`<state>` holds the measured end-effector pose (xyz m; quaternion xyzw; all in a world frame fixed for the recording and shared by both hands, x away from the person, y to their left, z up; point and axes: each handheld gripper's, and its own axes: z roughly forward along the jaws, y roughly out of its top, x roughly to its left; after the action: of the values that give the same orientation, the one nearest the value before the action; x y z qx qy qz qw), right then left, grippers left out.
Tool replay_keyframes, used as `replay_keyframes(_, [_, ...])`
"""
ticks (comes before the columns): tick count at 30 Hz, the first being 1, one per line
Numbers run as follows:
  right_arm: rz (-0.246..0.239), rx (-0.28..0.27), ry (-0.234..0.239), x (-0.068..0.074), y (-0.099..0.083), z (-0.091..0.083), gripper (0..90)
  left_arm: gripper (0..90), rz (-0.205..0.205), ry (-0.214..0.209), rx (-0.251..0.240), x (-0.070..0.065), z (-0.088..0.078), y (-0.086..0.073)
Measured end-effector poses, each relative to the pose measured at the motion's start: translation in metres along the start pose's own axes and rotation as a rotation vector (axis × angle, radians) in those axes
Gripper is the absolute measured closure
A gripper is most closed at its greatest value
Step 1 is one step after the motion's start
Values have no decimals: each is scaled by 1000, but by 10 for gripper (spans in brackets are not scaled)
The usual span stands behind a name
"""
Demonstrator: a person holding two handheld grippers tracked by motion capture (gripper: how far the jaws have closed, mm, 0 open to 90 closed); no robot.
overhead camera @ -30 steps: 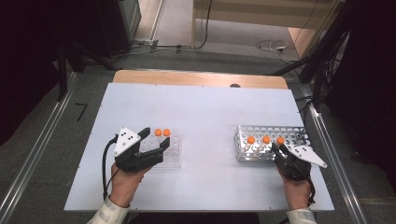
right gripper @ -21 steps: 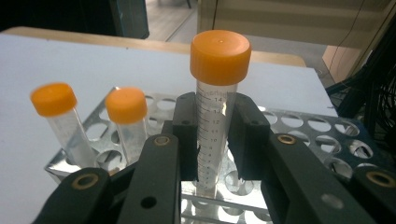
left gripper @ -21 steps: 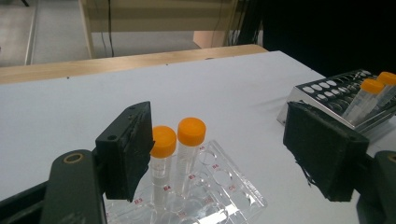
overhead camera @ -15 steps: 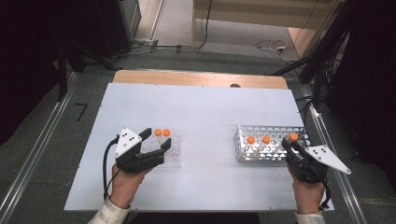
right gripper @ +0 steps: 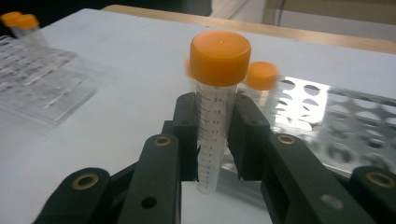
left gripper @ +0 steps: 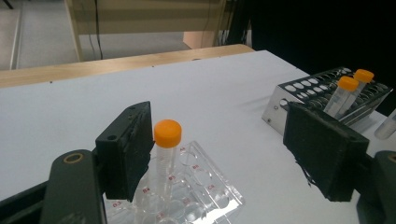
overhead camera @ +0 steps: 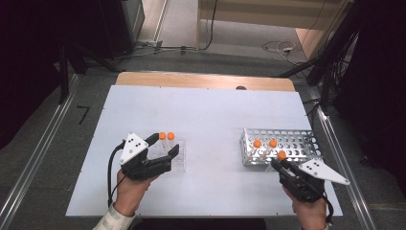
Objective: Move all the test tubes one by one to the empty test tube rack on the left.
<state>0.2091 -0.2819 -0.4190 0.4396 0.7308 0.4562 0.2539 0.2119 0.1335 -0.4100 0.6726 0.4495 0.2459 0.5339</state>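
Left gripper (overhead camera: pixel 163 145) is held at 8 o'clock on the table (overhead camera: pixel 206 115), jaws spread wide, nothing gripped. It is parked over the clear rack (overhead camera: pixel 178 160); in the left gripper view the clear rack (left gripper: pixel 205 191) lies between the jaws, with one orange-capped tube (left gripper: pixel 166 154) standing upright just beside the left pad. Two orange caps (overhead camera: pixel 166 136) are seen at the clear rack's far edge from the high view.

Metal rack (overhead camera: pixel 297 143) is set at 4 o'clock on the table, well apart from the clear rack. Two capped tubes (overhead camera: pixel 265 143) are stood in its left end.

Right gripper (overhead camera: pixel 282 163) is held at 5 o'clock, just beside the metal rack's near edge. Its jaws are closed narrow on a held tube (right gripper: pixel 215 107), graduated, orange cap up, roughly upright. Held tube's cap (overhead camera: pixel 281 155) is seen at the metal rack's near edge from above; whether the tube's bottom is touching the table cannot be told.
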Motion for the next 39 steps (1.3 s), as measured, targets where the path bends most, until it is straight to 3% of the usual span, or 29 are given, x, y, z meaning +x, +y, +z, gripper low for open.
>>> replay_keyframes(10, [-73, 15, 131, 47, -6, 30, 716, 237, 36, -64, 24, -22, 7, -5])
replay_keyframes(19, [-109, 0, 182, 69, -3, 41, 716, 237, 65, -115, 42, -40, 13, -9])
replay_keyframes(39, [-190, 39, 284, 118, -1, 65, 717, 163, 95, -210, 81, -69, 23, -15])
